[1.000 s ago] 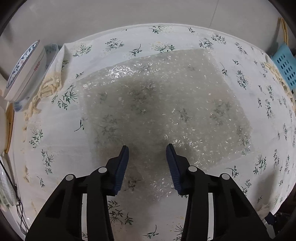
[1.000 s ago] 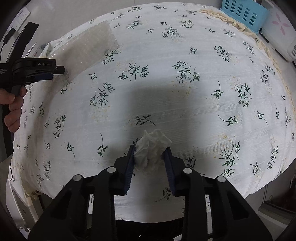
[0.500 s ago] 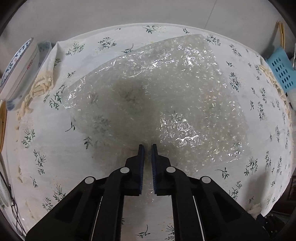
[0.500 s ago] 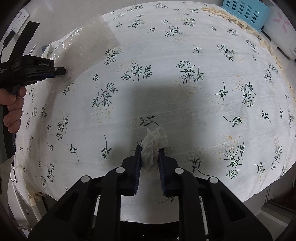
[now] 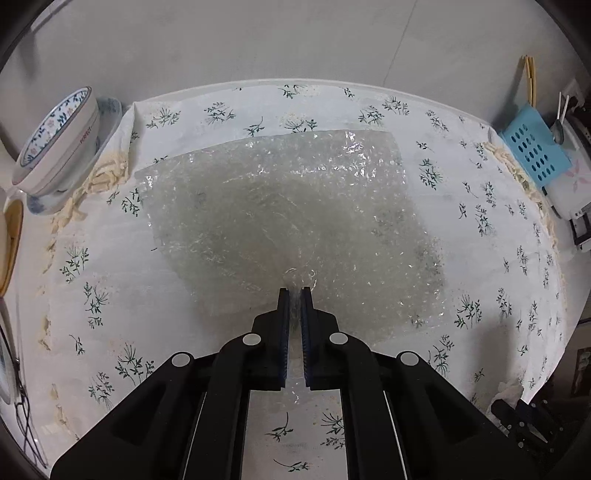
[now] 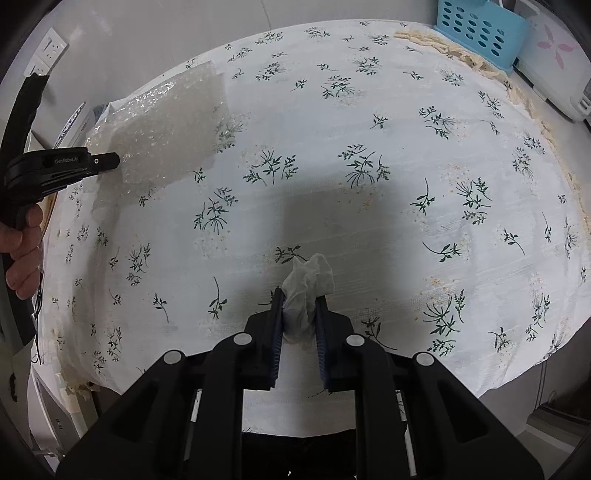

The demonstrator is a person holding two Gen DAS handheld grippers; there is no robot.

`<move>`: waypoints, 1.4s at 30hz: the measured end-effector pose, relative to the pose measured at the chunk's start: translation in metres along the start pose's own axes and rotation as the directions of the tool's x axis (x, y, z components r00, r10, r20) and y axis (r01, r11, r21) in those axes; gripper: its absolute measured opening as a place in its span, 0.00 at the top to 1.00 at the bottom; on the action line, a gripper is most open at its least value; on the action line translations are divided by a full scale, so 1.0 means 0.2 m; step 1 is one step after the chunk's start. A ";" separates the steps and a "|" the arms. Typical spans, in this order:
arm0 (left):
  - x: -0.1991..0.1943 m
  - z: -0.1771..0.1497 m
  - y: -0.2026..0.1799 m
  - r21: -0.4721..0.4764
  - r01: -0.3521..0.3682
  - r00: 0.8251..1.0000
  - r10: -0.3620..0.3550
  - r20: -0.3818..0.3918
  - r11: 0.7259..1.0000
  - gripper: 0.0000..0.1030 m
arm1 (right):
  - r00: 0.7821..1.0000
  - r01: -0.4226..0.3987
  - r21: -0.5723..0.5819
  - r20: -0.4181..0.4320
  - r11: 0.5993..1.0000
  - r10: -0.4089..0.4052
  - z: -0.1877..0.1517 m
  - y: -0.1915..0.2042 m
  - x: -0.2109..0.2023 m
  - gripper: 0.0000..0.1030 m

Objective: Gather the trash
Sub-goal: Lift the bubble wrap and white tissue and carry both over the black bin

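Observation:
My left gripper [image 5: 294, 291] is shut on the near edge of a clear bubble wrap sheet [image 5: 288, 221] and holds it lifted off the floral tablecloth [image 5: 110, 314]. The right wrist view shows the same sheet [image 6: 166, 122] hanging from the left gripper [image 6: 114, 160] at the far left. My right gripper [image 6: 299, 301] is shut on a crumpled white tissue [image 6: 308, 286] and holds it just above the tablecloth [image 6: 369, 147] near its front edge. The tissue and right gripper also show at the lower right of the left wrist view [image 5: 511, 395].
A floral bowl [image 5: 55, 144] rests tilted on a plate at the table's left end. A blue perforated basket [image 6: 480, 33] and a white appliance [image 6: 554, 66] stand at the right end. A wall runs behind the table.
My left gripper closed on the bubble wrap and lifted it off the cloth. My right gripper closed tighter on the tissue and raised it slightly.

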State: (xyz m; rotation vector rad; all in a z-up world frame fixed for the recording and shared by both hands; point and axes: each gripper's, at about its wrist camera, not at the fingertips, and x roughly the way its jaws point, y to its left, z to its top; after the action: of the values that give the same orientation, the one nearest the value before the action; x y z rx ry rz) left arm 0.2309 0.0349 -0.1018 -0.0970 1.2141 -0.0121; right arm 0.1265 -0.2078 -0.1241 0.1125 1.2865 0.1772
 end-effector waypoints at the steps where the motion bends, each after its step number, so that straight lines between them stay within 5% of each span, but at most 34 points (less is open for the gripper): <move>1: 0.00 -0.01 0.01 -0.004 0.004 1.000 -0.004 0.005 1.000 0.95 | 1.000 0.000 -0.002 0.004 1.000 0.000 0.00 0.00 -0.01 0.86; 42: -0.50 -0.56 -0.16 -0.044 0.041 0.992 -0.035 0.123 0.998 0.95 | 0.989 0.002 -0.163 0.146 0.987 0.022 -0.11 0.02 -0.37 0.86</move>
State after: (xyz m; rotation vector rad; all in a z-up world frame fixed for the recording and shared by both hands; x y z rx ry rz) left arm 0.0923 0.0009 -0.0444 -0.1594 1.0899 -0.0114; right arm 0.0855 -0.2191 -0.0596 -0.0083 1.1191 0.2770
